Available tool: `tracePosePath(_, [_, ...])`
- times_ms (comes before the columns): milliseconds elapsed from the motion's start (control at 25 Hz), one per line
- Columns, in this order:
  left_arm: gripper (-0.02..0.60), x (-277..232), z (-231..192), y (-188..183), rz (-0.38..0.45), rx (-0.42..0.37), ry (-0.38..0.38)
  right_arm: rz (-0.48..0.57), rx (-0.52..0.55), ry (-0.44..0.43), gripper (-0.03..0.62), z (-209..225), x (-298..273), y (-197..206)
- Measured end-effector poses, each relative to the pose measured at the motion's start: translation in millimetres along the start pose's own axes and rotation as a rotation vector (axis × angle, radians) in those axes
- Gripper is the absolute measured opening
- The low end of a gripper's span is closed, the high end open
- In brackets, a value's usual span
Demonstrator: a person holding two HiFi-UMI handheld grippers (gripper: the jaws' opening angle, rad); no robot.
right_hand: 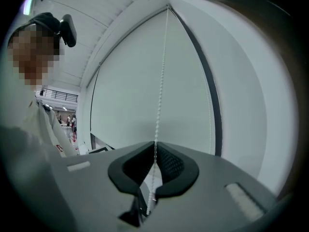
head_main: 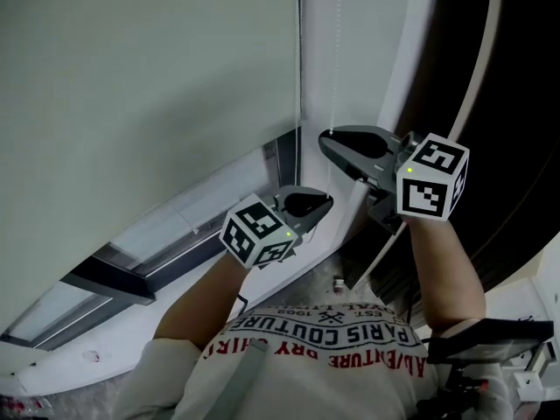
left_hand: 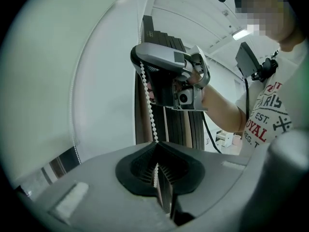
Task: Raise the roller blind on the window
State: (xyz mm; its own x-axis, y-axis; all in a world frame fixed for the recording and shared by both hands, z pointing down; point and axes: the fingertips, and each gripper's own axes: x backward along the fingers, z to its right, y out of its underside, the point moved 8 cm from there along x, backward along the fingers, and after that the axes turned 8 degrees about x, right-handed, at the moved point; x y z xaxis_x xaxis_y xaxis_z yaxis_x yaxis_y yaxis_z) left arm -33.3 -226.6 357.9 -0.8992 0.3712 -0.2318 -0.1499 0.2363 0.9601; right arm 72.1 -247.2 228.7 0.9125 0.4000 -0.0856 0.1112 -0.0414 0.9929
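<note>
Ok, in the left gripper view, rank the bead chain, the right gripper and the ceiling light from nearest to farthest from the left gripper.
1. The bead chain: pinched in the jaws of the left gripper, dead centre.
2. The right gripper: just above, clamped on the same chain.
3. The ceiling light: far off, at upper right.

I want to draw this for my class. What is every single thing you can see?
roller blind: one, pale grey-white, over most of the window
bead chain: one, white, hanging by the blind's right edge
window frame: one, dark, below the blind
T-shirt: one, white with printed letters, bottom of head view
left gripper: one, grey, shut on the bead chain, lower
right gripper: one, grey, shut on the bead chain, higher up
marker cubes: two, black-and-white, one on each gripper
</note>
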Motion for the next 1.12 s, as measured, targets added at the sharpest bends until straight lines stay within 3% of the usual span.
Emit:
tracePosePath(240, [0.005,-7.5,-14.2,6.8,0.018,-0.037,-0.092,-0.007,0.078,0.075,0.011,5.4,-0.5,8.8])
tracePosePath(560, [0.005,-24.8,-11.8,19.7,0.012,-0.075,-0.1,-0.002,0.07,0.138,0.006,9.5,9.1,23.7])
tracePosePath(880, [0.005,-43.5,-22.5,65.1,-0.108,-0.075,-0.13,-0.105,0.058,0.176,0.006,8.6,5.9,78.1])
tracePosePath(1120, [0.005,-60.9,-29.0,130.5,-0.26,-0.033,-0.147,-0.261,0.002,0.156,0.006,1.1,-3.6,146.6])
